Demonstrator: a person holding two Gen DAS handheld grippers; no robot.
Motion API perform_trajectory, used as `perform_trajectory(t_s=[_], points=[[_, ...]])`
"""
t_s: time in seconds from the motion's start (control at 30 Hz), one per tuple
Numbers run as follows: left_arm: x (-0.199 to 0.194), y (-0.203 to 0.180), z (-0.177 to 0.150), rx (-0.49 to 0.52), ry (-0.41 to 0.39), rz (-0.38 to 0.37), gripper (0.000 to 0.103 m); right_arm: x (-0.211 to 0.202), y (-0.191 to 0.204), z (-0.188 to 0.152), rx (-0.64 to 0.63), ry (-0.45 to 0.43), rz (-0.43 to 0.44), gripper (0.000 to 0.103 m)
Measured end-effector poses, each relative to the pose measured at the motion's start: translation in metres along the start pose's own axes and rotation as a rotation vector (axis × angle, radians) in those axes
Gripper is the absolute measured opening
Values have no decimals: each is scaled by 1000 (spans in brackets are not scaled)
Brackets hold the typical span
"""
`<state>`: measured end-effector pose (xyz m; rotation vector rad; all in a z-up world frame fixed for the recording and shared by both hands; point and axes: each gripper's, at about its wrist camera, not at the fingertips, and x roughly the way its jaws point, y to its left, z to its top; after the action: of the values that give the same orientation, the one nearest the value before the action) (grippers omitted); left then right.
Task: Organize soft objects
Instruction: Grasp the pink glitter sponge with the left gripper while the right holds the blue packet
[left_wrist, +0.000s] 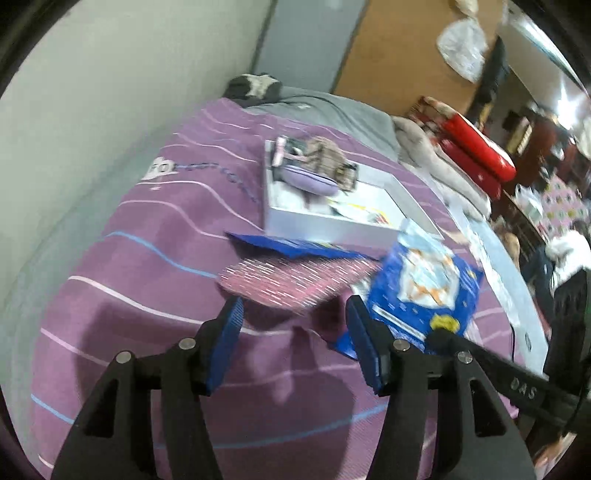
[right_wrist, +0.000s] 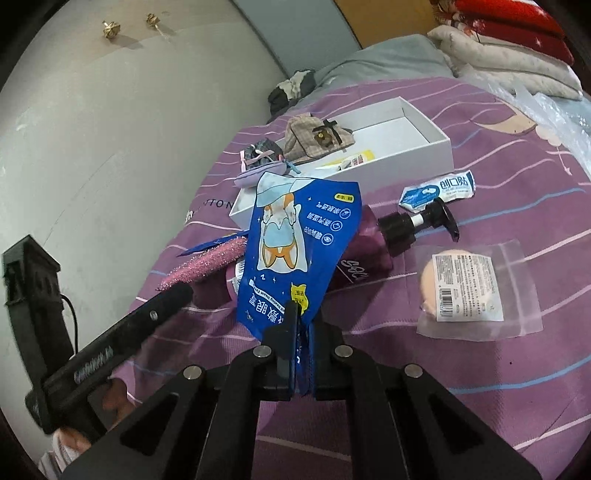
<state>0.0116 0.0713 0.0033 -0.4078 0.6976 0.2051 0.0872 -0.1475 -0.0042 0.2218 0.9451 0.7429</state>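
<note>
Now your right gripper (right_wrist: 300, 321) pinches the glossy blue eye-mask packet (right_wrist: 295, 240), flat and upright over the bedspread (right_wrist: 480, 387); left gripper (left_wrist: 295, 325) gapes empty.

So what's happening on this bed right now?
A person with a claw in each hand is sorting small soft items on a purple bedspread. The right claw is shut on a blue eye-mask pouch, holding it up. The left claw is open with nothing between its pads, above a pink glittery pouch. Behind, a white box already holds a plaid pouch.
</note>
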Motion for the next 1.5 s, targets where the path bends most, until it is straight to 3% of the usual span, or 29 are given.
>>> perform_trajectory(t_s=[0.13,0.3,0.4,0.53,0.7,1.13,1.5], points=[[1,11,4,-45,-16,-11,59,4,-3,-1,10,9,3,4],[3,6,9,-12,-24,-27,56,6,-6,1,22,16,15,4],[8,0,11,13,1,-42,39,6,-5,1,19,14,14,4],[15,-6,10,39,55,-53,1,3,-3,1,12,7,13,4],[7,-12,9,79,65,-19,1,-5,-2,5,11,-6,15,3],[-35,-11,29,47,30,-81,1,-39,1,18,26,-70,50,2],[-56,-19,44,66,0,-85,1,-55,7,24,8,-96,68,2]])
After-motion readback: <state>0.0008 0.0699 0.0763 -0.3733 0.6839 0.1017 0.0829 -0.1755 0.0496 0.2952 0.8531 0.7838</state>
